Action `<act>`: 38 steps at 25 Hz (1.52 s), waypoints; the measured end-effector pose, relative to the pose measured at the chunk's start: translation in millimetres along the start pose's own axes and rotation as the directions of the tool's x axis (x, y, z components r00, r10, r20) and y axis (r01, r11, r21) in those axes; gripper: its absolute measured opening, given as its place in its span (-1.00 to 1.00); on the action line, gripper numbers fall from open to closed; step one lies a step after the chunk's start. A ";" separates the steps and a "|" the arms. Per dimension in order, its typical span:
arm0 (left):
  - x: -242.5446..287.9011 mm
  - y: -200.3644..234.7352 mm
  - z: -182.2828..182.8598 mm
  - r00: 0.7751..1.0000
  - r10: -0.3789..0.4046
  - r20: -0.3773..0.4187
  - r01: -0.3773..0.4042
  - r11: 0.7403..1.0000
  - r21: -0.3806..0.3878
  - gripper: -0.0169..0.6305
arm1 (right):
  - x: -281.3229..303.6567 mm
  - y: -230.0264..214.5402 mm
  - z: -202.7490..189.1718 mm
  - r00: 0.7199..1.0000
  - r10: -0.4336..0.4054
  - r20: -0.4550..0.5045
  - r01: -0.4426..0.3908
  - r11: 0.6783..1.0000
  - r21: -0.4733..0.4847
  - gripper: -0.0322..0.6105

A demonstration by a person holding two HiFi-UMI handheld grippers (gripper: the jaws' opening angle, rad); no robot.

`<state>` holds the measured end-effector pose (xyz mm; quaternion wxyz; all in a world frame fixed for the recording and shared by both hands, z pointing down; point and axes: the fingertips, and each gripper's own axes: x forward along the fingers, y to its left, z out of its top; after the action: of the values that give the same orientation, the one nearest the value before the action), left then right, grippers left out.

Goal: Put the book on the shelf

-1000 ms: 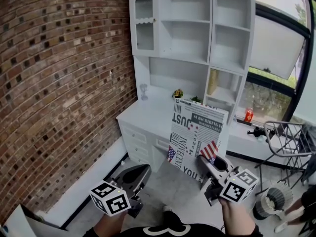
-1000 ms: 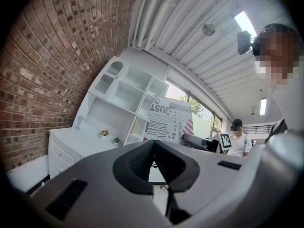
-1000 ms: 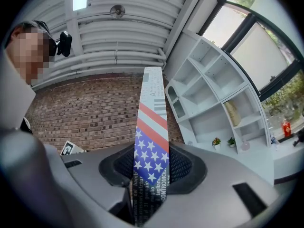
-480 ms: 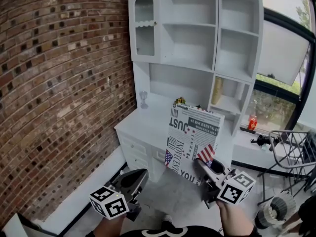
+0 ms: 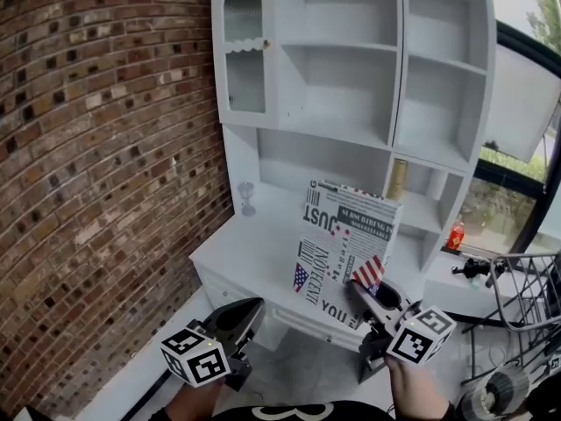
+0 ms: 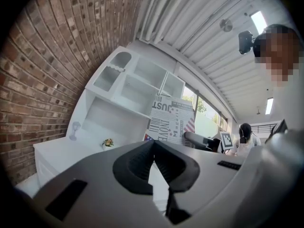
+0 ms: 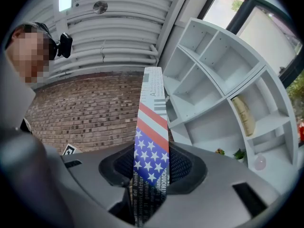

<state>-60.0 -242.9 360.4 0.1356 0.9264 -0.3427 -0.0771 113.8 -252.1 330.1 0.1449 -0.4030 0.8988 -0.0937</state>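
Head view: the flat, rectangular book, with a newsprint-and-flag cover, stood upright in the right gripper before the white boxy shelf; a rough brick wall was on the left.
Left gripper view: the left gripper had its ribbed dark fingers together.
Right gripper view: the textured fingers were clamped on the book's thin edge.

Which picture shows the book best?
The head view. There the book shows its whole printed cover, gripped low by the right gripper. The left gripper view shows the cover too, but small, with its bottom hidden. The right gripper view shows only the book's thin edge between the jaws.
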 end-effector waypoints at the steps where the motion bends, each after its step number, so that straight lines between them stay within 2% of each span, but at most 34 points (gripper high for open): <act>1: 10.6 7.4 2.9 1.000 -0.002 0.001 0.002 1.000 0.004 -0.95 | 7.6 -9.6 2.5 1.000 0.000 0.003 0.000 1.000 -0.002 -0.41; 7: 54.2 39.8 12.0 1.000 -0.022 0.001 0.022 1.000 0.017 -0.95 | 39.7 -52.5 14.2 0.999 -0.018 0.026 0.019 1.000 -0.021 -0.41; 17: 89.7 85.4 10.8 0.998 -0.061 -0.035 0.061 0.998 -0.005 -0.95 | 83.8 -89.5 22.1 0.997 -0.067 0.031 0.068 0.997 -0.041 -0.41; 24: 134.1 133.1 31.5 0.990 -0.132 -0.041 0.132 0.991 -0.011 -0.95 | 118.0 -115.1 31.5 0.989 -0.134 0.060 0.138 0.988 -0.068 -0.41; 30: 177.1 167.4 51.1 0.976 -0.209 -0.065 0.208 0.978 -0.013 -0.95 | 148.5 -130.8 46.4 0.979 -0.181 0.098 0.190 0.977 -0.093 -0.41; 38: 213.2 183.9 70.3 0.943 -0.317 -0.098 0.319 0.948 0.003 -0.95 | 165.6 -141.9 78.0 0.947 -0.265 0.180 0.292 0.945 -0.144 -0.41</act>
<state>-28.8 -530.6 338.8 0.1289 0.9734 -0.1825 -0.0497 134.1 -474.0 266.6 0.1663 -0.5434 0.8228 -0.0044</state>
